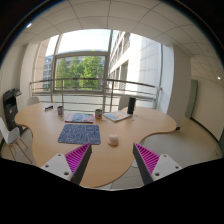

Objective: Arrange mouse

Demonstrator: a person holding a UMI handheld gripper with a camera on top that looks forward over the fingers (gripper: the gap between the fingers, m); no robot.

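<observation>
A small white mouse [113, 140] sits on the light wooden table [60, 128], just ahead of my fingers and a little beyond them. A blue patterned mouse mat [79, 133] lies to the left of the mouse, apart from it. My gripper [112, 163] is open and empty above the table's near edge, with its magenta pads [75, 159] spread wide on either side of the mouse's line.
A flat grey thing [78, 118] lies beyond the mat. A cup [98, 113], papers [118, 116] and a black box [130, 104] stand at the table's far side. A black chair [12, 105] is at the left. Windows and a railing lie behind.
</observation>
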